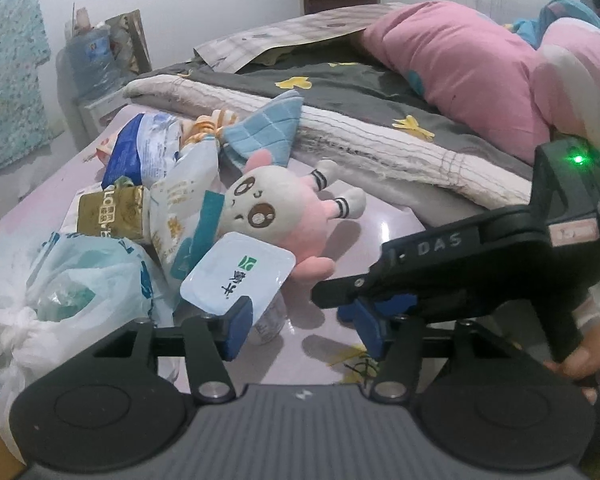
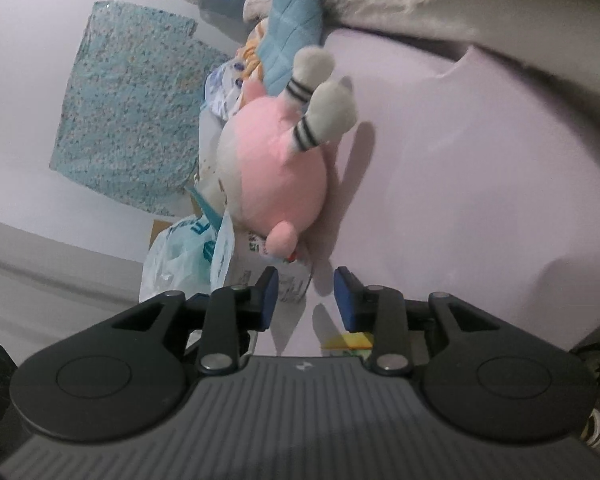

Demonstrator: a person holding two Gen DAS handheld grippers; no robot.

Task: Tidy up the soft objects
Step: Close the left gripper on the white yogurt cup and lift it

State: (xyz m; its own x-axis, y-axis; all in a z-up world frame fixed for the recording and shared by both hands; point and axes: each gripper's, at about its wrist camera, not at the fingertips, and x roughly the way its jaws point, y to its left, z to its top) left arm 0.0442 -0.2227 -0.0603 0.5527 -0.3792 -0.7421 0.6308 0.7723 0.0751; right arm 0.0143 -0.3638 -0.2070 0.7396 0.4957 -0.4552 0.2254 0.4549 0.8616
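Note:
A pink and white plush toy [image 1: 278,216] lies on the lilac surface [image 1: 380,240] among soft packets. A white yogurt cup [image 1: 236,274] leans against it in front. A blue quilted cloth [image 1: 268,132] lies behind it. My left gripper [image 1: 304,330] is open and empty, just short of the cup. My right gripper [image 1: 340,300] comes in from the right and crosses in front of the left one. In the right wrist view the plush [image 2: 276,176] lies ahead of the open, empty right gripper [image 2: 306,300], with the cup [image 2: 276,276] beside its left finger.
A tied white plastic bag [image 1: 60,292], a gold carton [image 1: 112,212] and blue-white pouches [image 1: 156,148] crowd the left. A folded blanket [image 1: 340,128] and pink pillows [image 1: 460,68] lie on the bed behind. A small yellow item [image 2: 348,342] lies under the right gripper.

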